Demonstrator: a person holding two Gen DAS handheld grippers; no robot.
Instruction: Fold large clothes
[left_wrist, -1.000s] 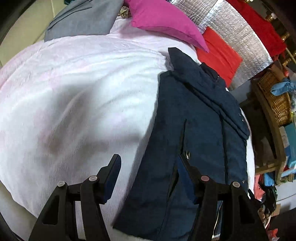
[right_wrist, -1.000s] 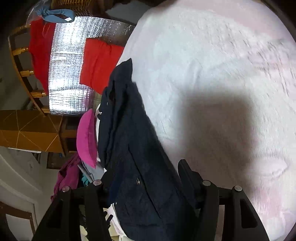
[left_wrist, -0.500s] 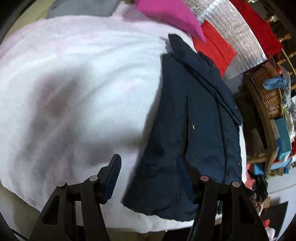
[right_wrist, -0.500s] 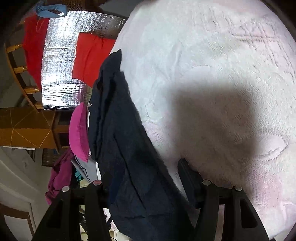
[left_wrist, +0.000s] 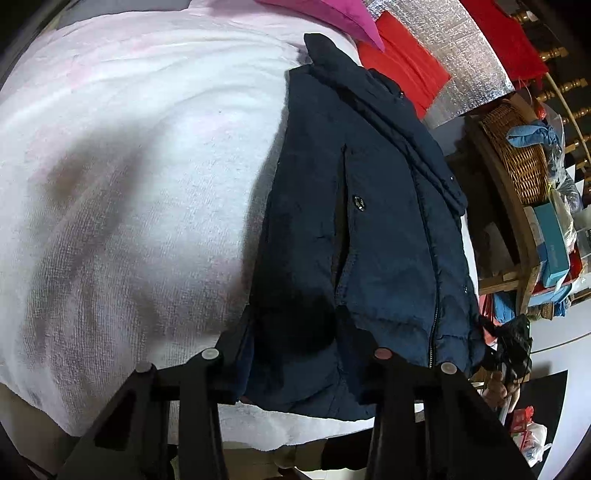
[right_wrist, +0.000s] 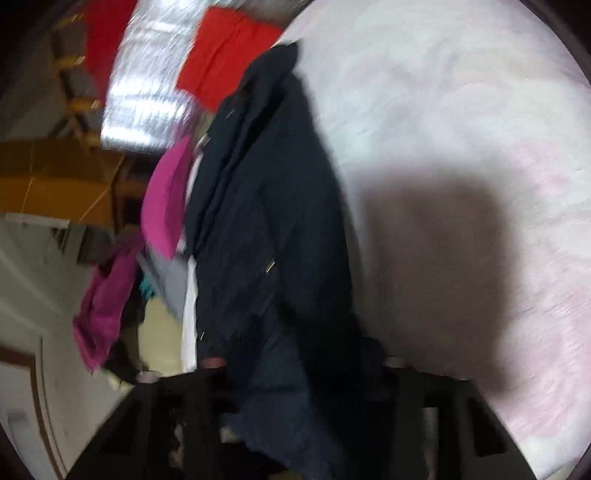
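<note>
Left gripper (left_wrist: 295, 354): jaws set well apart, straddling the near hem of the navy jacket (left_wrist: 362, 221); the fabric lies between them and partly covers their tips, but the pictures do not settle whether the pads bear on it. Right gripper (right_wrist: 303, 373): the view is motion-blurred and jacket cloth drapes over the fingers, so the state of its jaws cannot be told. The jacket lies lengthwise along the edge of the bed, on the white blanket (left_wrist: 129, 184), hem nearest the grippers and collar at the far end, front zip and a snap button visible. Beyond the collar sit a magenta pillow (left_wrist: 332, 11) and a red cloth (left_wrist: 406, 66) against silver foil sheeting (left_wrist: 461, 48). A wicker basket (left_wrist: 517, 155) stands on a wooden shelf beside the bed.
</note>
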